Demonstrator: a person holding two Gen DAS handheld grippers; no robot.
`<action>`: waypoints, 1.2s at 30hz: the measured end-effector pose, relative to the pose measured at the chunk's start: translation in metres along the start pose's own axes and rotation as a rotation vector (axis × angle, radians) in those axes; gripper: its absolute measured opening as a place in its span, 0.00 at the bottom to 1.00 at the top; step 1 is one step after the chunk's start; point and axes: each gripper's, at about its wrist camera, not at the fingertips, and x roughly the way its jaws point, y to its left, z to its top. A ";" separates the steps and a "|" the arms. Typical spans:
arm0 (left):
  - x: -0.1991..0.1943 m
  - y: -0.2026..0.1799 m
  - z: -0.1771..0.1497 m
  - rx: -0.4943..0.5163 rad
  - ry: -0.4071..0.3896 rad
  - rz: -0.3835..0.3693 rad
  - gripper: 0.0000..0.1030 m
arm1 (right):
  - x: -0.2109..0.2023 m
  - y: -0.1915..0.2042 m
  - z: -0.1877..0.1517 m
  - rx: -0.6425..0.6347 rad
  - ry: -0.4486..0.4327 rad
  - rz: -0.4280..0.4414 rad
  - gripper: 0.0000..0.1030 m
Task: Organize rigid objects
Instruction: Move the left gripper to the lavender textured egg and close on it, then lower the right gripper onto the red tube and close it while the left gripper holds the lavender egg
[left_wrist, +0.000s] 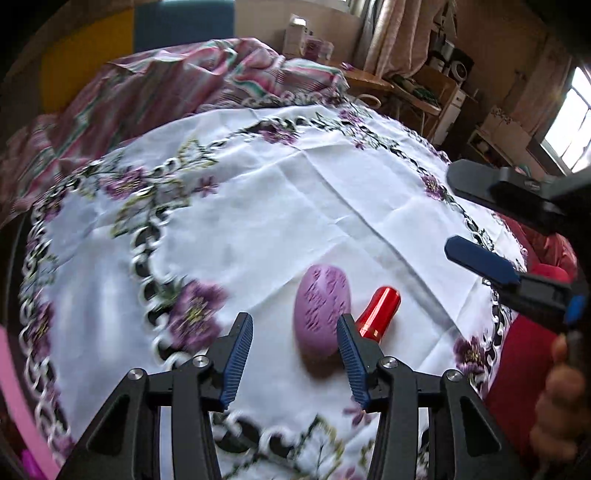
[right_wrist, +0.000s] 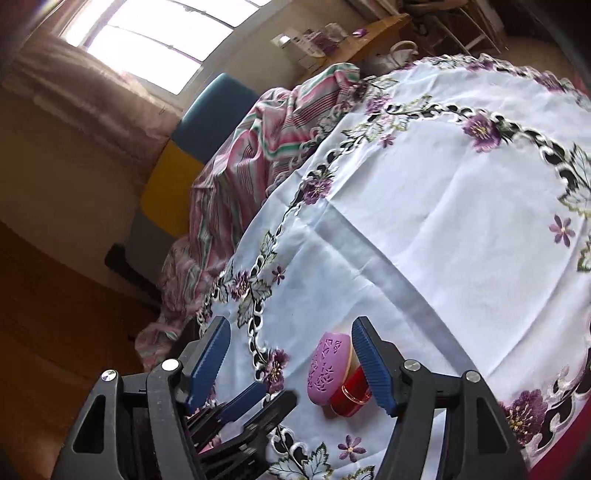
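Note:
A purple oval object with cut-out patterns lies on the white flowered tablecloth, touching a red cylindrical object with a gold band on its right. My left gripper is open and empty, its right finger at the purple object's near right edge. My right gripper shows at the right, open and above the cloth. In the right wrist view the right gripper is open and empty; the purple object and red object lie just inside its right finger. The left gripper shows below.
A striped pink and green cloth lies bunched at the far side of the tablecloth. A wooden desk with boxes and shelves stand beyond. A hand holds the right gripper at the right edge. A pink object is at the left edge.

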 end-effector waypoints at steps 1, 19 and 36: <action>0.005 -0.003 0.003 0.008 0.008 -0.005 0.47 | -0.002 -0.003 0.001 0.015 -0.010 0.001 0.68; 0.053 -0.007 0.007 0.063 0.091 -0.002 0.43 | -0.001 -0.007 0.003 0.044 -0.011 0.014 0.68; -0.043 0.062 -0.098 -0.122 -0.058 0.220 0.43 | 0.045 -0.003 -0.009 -0.026 0.225 -0.237 0.68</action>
